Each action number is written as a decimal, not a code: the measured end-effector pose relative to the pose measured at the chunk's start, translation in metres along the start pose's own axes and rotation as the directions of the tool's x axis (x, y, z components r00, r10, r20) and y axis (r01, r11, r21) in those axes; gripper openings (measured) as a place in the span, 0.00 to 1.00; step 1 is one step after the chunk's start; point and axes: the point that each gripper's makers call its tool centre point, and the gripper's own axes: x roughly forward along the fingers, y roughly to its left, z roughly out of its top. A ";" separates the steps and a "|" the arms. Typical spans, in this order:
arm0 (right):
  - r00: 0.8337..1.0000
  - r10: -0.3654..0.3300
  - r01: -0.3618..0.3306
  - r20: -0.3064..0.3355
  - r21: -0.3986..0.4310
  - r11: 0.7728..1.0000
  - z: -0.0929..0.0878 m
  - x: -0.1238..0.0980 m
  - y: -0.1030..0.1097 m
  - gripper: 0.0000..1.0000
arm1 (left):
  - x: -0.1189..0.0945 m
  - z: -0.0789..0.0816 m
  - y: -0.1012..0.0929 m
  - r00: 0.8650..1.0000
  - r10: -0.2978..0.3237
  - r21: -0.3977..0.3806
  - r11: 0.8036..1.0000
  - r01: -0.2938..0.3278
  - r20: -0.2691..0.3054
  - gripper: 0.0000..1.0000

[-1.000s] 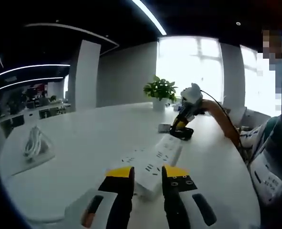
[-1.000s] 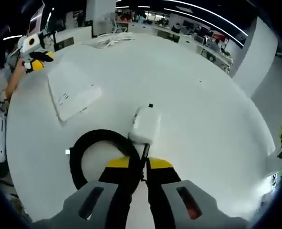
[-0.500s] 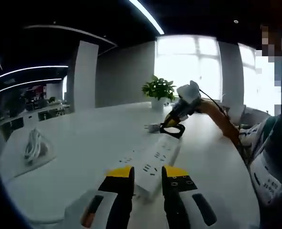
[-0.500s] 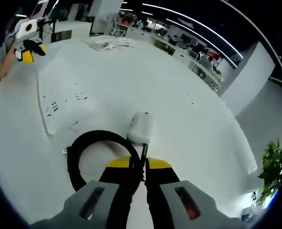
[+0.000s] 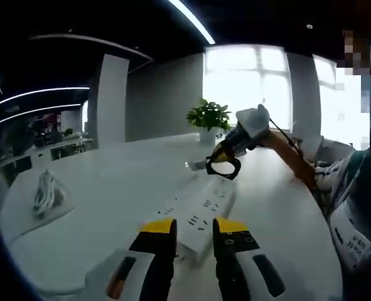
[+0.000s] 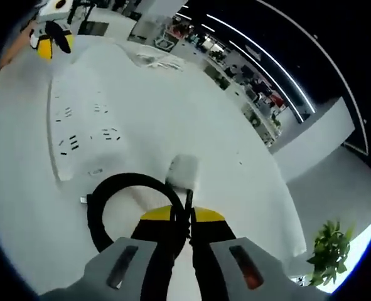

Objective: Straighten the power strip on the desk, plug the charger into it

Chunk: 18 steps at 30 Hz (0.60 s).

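1. Left gripper [image 5: 193, 227], jaws parted, still hovers over the near end of the one long white plastic power strip [image 5: 201, 210] on the round white desk [image 5: 110, 188].
2. Right gripper [image 6: 182, 216], clamped on the black looped cable [image 6: 119, 188], has lifted the white square charger [image 6: 184, 171] higher, at 12 o'clock of its jaws; prongs hidden.

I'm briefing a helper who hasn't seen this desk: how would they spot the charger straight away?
Start at the big white round desk. Above it, the right gripper is shut on a thin black cable that curls into a loop. The charger is the small white rounded block at that cable's end, far smaller than the long flat power strip with its rows of sockets.
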 end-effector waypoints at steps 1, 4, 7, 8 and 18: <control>1.000 0.000 0.000 0.000 -0.011 1.000 0.002 0.001 0.000 0.07 | 0.000 0.001 0.000 1.000 -0.001 -0.002 1.000 0.001 0.002 0.22; 1.000 0.004 -0.004 -0.012 -0.037 0.999 0.005 0.003 -0.001 0.07 | -0.001 0.002 0.001 1.000 -0.001 -0.005 1.000 0.001 0.005 0.22; 0.999 -0.006 0.003 -0.035 -0.092 0.996 0.009 0.000 -0.003 0.07 | 0.000 0.000 0.003 1.000 0.007 -0.011 1.000 -0.007 0.001 0.22; 0.999 -0.020 0.014 -0.048 -0.131 0.991 0.010 -0.002 -0.004 0.07 | 0.000 -0.002 0.004 1.000 0.012 -0.012 1.000 -0.012 -0.005 0.22; 0.993 -0.006 -0.026 -0.117 -0.274 0.961 0.020 -0.028 0.010 0.07 | 0.000 -0.002 -0.001 1.000 0.004 0.000 1.000 -0.004 -0.009 0.22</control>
